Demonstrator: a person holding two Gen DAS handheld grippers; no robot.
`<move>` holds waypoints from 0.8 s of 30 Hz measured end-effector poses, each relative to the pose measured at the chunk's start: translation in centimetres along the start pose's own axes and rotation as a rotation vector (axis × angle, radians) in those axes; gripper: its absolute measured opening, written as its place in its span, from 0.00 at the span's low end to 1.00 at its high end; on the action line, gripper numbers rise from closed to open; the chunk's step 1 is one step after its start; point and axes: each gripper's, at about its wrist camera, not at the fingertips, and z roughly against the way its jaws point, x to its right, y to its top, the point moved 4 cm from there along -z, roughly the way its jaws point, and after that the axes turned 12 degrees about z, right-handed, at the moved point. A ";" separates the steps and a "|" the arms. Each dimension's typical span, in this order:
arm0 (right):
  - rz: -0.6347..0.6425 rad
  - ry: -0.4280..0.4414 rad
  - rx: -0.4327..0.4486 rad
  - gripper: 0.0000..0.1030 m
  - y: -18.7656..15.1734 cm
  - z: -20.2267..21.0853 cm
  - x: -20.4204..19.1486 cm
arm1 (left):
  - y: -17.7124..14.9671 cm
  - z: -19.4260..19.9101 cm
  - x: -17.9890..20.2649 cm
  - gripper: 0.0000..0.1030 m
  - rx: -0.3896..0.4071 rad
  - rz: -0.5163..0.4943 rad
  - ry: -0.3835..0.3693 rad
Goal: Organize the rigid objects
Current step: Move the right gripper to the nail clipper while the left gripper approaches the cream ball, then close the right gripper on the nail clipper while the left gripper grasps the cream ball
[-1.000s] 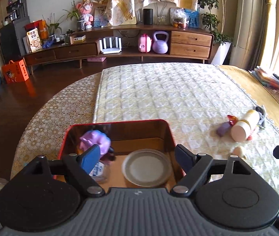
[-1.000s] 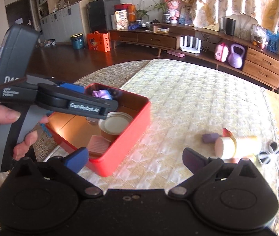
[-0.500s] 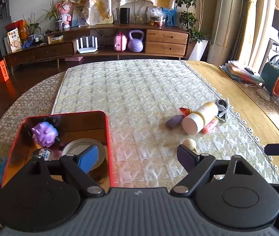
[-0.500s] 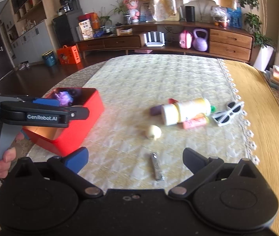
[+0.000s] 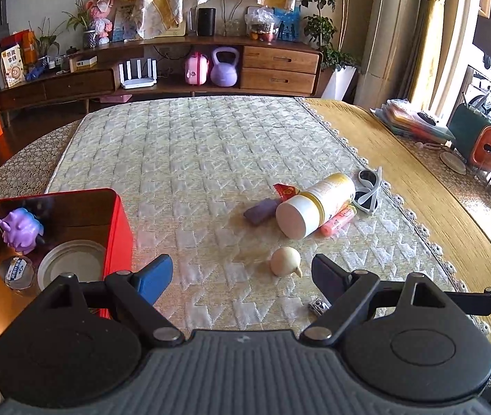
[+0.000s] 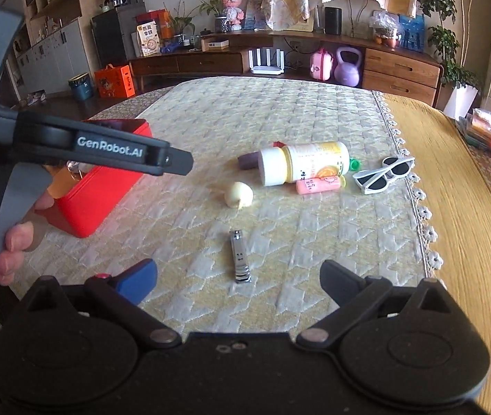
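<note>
Red box [image 5: 121, 228] sitting at left, already holding purple toy [image 5: 20, 230], lid [image 5: 71, 266]. Bottle [image 6: 302, 166], sunglasses [image 6: 385, 174], nail clipper [image 6: 239, 256], bulb [image 5: 285, 261] still lying on tabletop [image 5: 193, 159]. Left gripper [image 5: 242, 276], right gripper [image 6: 238, 278] fingers gaping wide, carrying nothing.

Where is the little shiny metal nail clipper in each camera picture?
Left wrist view: the shiny metal nail clipper peeks out low and right of centre, mostly hidden behind the gripper's dark finger.
Right wrist view: it lies in full view, low centre, on the quilted cloth.
Shared landmark: the small cream onion-shaped thing lies just beyond it in both.
</note>
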 end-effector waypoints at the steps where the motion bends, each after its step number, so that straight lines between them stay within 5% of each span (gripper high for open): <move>1: 0.006 0.005 -0.004 0.96 -0.1 -0.3 -0.1 | -0.1 -0.3 0.2 0.85 -0.006 -0.002 0.001; 24: 0.053 0.041 -0.046 0.59 0.1 -7.0 0.5 | -1.0 -7.2 2.7 0.85 -0.117 -0.032 -0.062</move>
